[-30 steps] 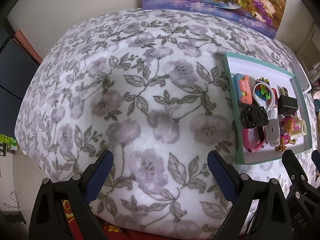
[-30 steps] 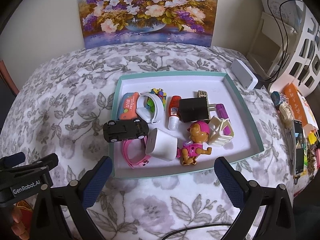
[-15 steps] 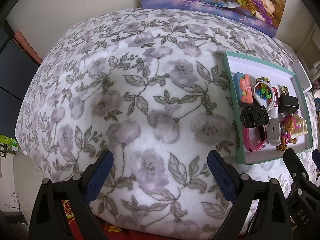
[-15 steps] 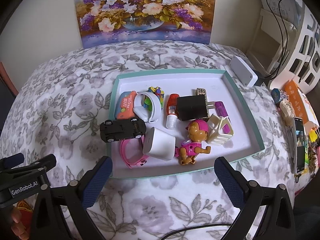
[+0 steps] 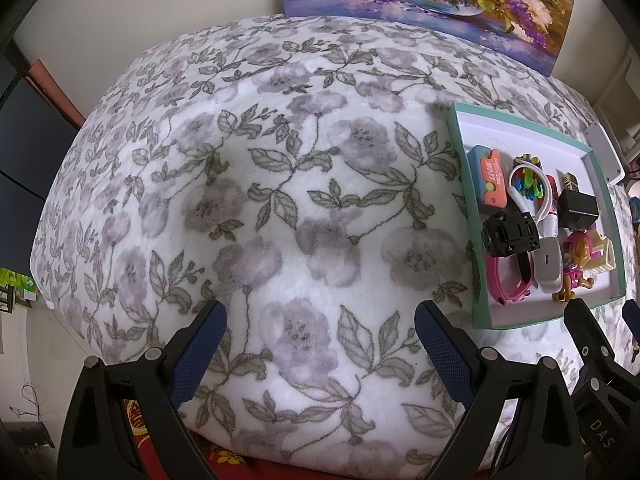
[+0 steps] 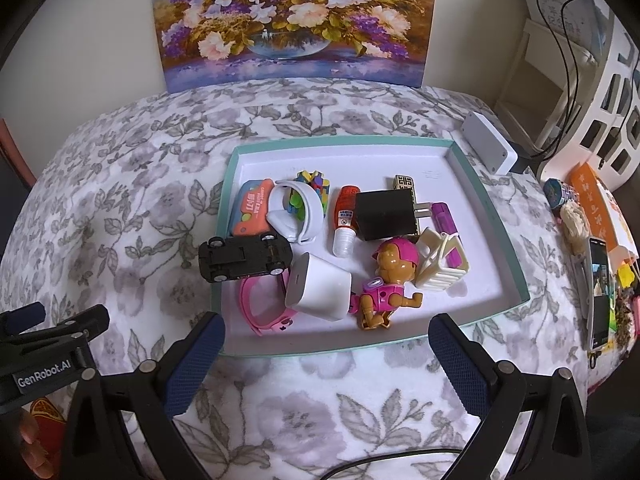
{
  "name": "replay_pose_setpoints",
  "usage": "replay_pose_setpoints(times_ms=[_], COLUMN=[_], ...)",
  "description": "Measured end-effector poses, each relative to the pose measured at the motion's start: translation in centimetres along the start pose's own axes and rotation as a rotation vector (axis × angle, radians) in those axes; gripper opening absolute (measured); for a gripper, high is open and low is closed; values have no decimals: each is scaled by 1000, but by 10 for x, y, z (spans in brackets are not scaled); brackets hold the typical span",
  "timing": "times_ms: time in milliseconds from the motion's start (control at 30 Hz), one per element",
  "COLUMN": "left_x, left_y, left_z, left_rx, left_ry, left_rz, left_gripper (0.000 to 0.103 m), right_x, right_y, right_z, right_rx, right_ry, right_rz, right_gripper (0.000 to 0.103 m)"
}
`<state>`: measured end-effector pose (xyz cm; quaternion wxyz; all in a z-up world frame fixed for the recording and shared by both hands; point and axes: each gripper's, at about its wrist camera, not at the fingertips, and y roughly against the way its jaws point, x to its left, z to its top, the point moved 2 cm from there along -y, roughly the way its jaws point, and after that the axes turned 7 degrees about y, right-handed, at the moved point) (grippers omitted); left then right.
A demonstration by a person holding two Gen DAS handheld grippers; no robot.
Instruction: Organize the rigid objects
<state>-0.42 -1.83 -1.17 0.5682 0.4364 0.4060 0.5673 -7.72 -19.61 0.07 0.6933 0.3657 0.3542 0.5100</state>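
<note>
A teal-rimmed tray (image 6: 502, 236) on the floral blanket (image 5: 280, 184) holds the rigid objects: a black toy car (image 6: 244, 258) lies upside down across the tray's left rim, touching a pink watch band (image 6: 262, 308), with a white charger cube (image 6: 318, 292) and a pink-helmeted dog figure (image 6: 390, 280) near the front edge. Behind them lie a black adapter (image 6: 386, 216), a glue bottle (image 6: 346, 220) and a cream toy basket (image 6: 442, 266). The right gripper (image 6: 326, 354) hovers at the tray's front edge, fingers spread and empty; the left gripper (image 5: 320, 334) hangs over bare blanket, also spread, holding nothing.
</note>
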Motion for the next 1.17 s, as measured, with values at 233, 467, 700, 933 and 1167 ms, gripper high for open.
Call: replay_pose_setpoints(times_ms=[233, 467, 700, 933, 1167], left_x=[-1, -1, 1, -1, -3], left_y=[0, 0, 0, 3, 3], left_z=[0, 0, 0, 0, 1], left_rx=[7, 11, 13, -3, 0], left_ry=[-9, -10, -14, -14, -23], left_rz=[-3, -4, -11, -18, -27], left_gripper=[95, 95, 95, 95, 95], right_x=[0, -1, 0, 0, 0], right_y=[-1, -4, -5, -5, -5], right_z=[0, -1, 0, 0, -1], right_rx=[1, 9, 15, 16, 16], right_ry=[2, 9, 21, 21, 21], right_rz=[0, 1, -1, -1, -1], right_gripper=[103, 103, 103, 103, 103])
